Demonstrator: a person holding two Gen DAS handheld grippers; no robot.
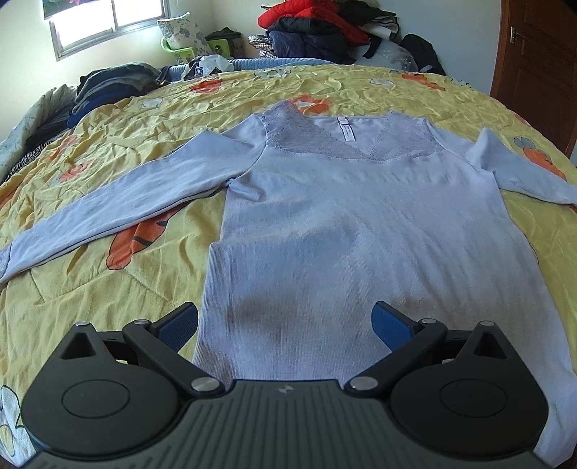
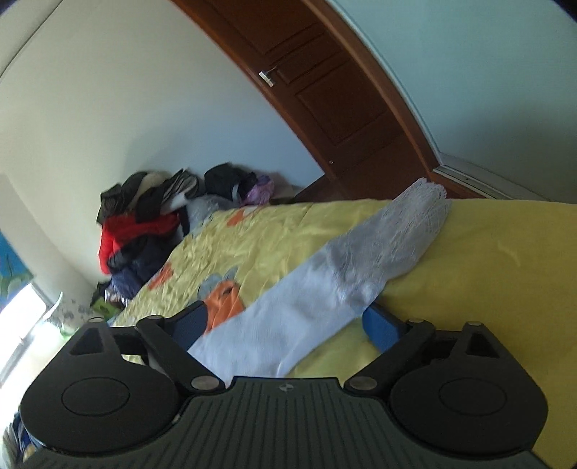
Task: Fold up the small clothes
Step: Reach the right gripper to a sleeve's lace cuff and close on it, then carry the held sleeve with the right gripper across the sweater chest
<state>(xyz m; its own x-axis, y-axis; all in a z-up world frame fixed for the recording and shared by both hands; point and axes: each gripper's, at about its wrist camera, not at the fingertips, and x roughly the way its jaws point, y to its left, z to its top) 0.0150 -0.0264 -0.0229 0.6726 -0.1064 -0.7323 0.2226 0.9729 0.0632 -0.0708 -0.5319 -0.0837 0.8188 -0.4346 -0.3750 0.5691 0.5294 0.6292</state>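
Observation:
A light blue long-sleeved top (image 1: 324,216) with a lace neckline lies flat, front up, on the yellow bedspread (image 1: 108,281), sleeves spread out to both sides. My left gripper (image 1: 285,324) is open and hovers over the top's lower hem, near its left edge, holding nothing. In the right wrist view my right gripper (image 2: 285,324) is open over the top's right sleeve (image 2: 306,292), whose lace cuff (image 2: 418,220) points away toward the bed's edge. The sleeve runs between the jaws; they are not closed on it.
Piles of clothes lie at the bed's far side (image 1: 317,29) and far left (image 1: 108,86). A brown wooden door (image 2: 324,90) stands beyond the bed's right edge. A window (image 1: 104,21) is at the back left.

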